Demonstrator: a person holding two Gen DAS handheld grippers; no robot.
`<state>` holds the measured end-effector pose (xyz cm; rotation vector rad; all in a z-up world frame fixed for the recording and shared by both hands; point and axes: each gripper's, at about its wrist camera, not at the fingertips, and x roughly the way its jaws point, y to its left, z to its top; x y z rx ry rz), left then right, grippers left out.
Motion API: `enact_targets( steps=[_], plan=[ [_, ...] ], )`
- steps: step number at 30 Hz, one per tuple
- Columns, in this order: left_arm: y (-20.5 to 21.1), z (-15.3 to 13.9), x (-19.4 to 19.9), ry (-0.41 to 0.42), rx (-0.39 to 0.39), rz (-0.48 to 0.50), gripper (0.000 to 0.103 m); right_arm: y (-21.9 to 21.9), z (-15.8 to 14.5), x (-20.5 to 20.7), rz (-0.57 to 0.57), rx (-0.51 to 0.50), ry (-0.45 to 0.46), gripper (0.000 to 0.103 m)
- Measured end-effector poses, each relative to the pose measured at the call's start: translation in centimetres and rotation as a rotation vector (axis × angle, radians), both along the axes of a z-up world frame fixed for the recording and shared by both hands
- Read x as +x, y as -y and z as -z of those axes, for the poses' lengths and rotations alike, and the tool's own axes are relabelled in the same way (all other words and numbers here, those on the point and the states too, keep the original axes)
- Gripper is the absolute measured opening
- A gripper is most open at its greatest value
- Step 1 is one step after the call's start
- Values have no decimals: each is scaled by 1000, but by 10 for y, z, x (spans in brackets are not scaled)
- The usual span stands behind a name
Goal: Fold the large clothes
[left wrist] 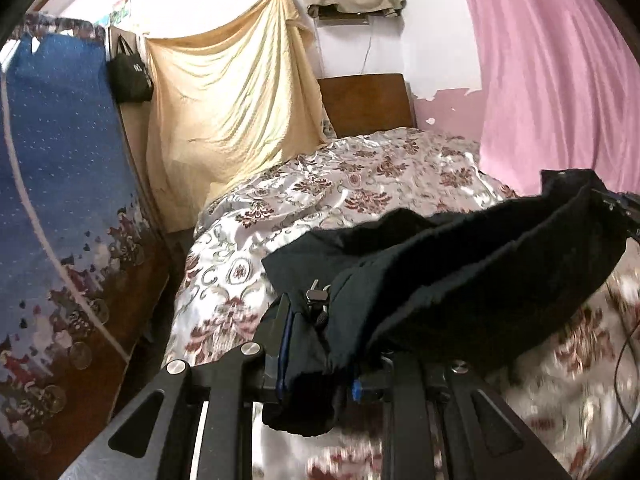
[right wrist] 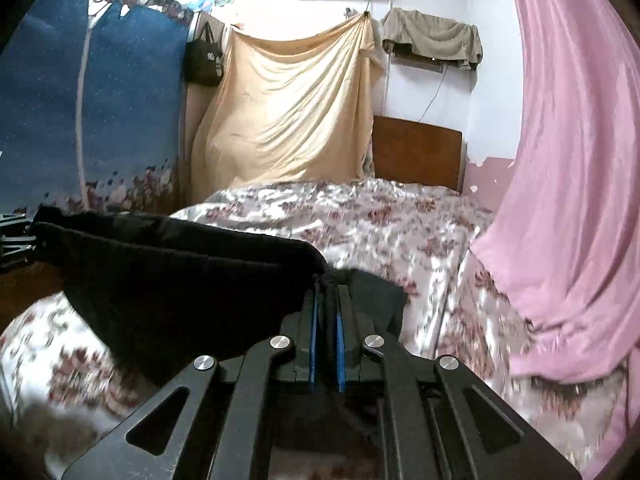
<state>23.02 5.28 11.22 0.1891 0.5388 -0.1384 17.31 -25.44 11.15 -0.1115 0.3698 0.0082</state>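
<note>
A large black garment hangs stretched between my two grippers above the bed. My left gripper is shut on one end of it; cloth bunches between its blue-padded fingers and a small metal zipper pull shows there. In the right wrist view the black garment runs from the left edge to my right gripper, which is shut on its other end. The other gripper shows at the far right of the left wrist view and at the far left of the right wrist view.
A bed with a shiny floral cover lies below. A wooden headboard stands behind it. A pink curtain hangs on the right, a beige sheet at the back, a blue patterned mattress on the left.
</note>
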Motion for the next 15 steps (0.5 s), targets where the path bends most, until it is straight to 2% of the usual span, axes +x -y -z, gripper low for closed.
enact_targets(
  steps=[5,10,15],
  plan=[
    [8,1,76,-24,33,5,21,5,-8,77,3,-40,-2,7],
    [20,10,145,-77,111,50,21,22,-2,146,0,9,-58,7],
    [25,18,200,-110,102,39,20,27,7,201,20,-30,-87,7]
  ],
)
